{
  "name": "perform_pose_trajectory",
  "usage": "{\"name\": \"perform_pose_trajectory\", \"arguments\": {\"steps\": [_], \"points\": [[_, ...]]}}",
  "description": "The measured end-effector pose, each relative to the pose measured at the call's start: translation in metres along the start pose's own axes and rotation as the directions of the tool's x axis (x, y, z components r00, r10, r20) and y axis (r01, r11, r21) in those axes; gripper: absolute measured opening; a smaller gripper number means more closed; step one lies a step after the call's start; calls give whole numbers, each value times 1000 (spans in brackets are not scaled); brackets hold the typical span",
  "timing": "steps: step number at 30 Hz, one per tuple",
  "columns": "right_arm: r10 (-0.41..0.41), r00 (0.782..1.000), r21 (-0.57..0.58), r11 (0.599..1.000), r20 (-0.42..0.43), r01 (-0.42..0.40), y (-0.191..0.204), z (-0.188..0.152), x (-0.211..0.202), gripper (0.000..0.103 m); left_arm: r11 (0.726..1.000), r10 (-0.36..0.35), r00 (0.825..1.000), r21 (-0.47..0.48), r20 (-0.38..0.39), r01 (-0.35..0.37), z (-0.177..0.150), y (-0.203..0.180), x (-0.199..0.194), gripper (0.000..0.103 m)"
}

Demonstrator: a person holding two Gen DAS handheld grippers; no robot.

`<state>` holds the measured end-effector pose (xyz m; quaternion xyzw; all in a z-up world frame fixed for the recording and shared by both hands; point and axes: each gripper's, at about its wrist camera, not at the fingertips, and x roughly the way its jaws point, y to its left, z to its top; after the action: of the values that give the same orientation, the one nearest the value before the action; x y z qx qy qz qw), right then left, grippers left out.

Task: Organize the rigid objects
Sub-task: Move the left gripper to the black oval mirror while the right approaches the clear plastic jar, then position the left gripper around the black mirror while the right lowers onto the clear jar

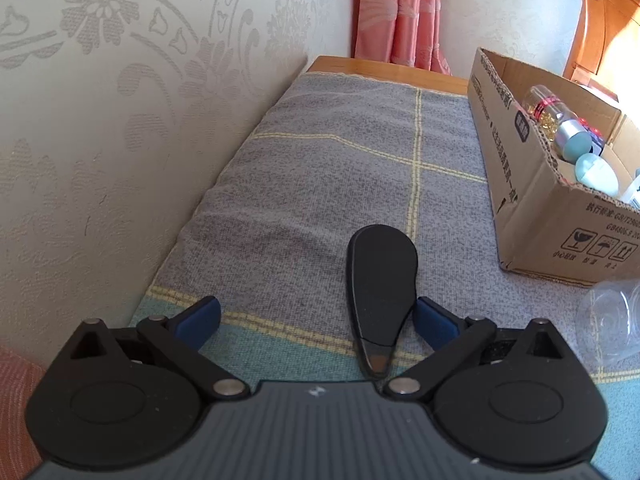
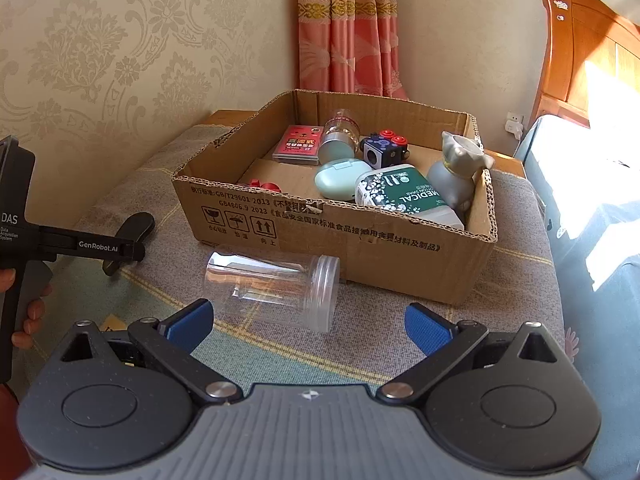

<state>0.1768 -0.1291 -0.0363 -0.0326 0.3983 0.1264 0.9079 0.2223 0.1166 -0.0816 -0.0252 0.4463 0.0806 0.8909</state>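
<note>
- The left gripper (image 1: 316, 318) hangs low over the cloth-covered counter (image 1: 320, 168) with its blue pads spread wide, grasping nothing.
- A flat black paddle-shaped object (image 1: 380, 280) lies on the cloth between the pads, closer to the right pad; whether that pad touches it cannot be told.
- In the right wrist view the same black object (image 2: 134, 232) shows past the tip of the left gripper, whose handle is held by a hand (image 2: 30, 312) at the left edge.
- The right gripper (image 2: 310, 328) is also released, pads wide apart, holding nothing.
- Just ahead of it a clear plastic jar (image 2: 272, 286) lies on its side on the cloth, its threaded mouth toward the right, close to the front wall of the cardboard box (image 2: 320, 240).
- Inside the box: a green medical swab tub (image 2: 404, 194), a mint-coloured case (image 2: 340, 178), a grey figurine bottle (image 2: 456, 172), a dark cube with red buttons (image 2: 384, 150), a red card pack (image 2: 298, 146) and a small clear bottle (image 2: 340, 134).
- Pink curtains (image 2: 348, 40) hang behind the box, against the patterned wall.
</note>
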Motion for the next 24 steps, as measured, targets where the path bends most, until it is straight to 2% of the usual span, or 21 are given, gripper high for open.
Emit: {"name": "perform_pose_trajectory", "arguments": {"steps": [6,13,17,20,24], "points": [[17,1000,32,999,4,-17,11,-3,19,103,998,-38,999,41,4,38,-7,2,-10,102],[-58,998,80,995,35,56,26,-4,32,103,998,14,1000,54,25,-16,-11,9,-14,102],[-94,995,98,991,30,90,33,-3,40,103,998,9,999,65,33,-11,-11,14,-14,102],[-125,992,93,988,29,122,36,-3,46,103,995,-52,998,85,38,48,-12,11,-17,101],[-145,989,85,986,16,143,34,-3,50,103,978,-163,985,139,49,155,-14,-2,-23,100]]}}
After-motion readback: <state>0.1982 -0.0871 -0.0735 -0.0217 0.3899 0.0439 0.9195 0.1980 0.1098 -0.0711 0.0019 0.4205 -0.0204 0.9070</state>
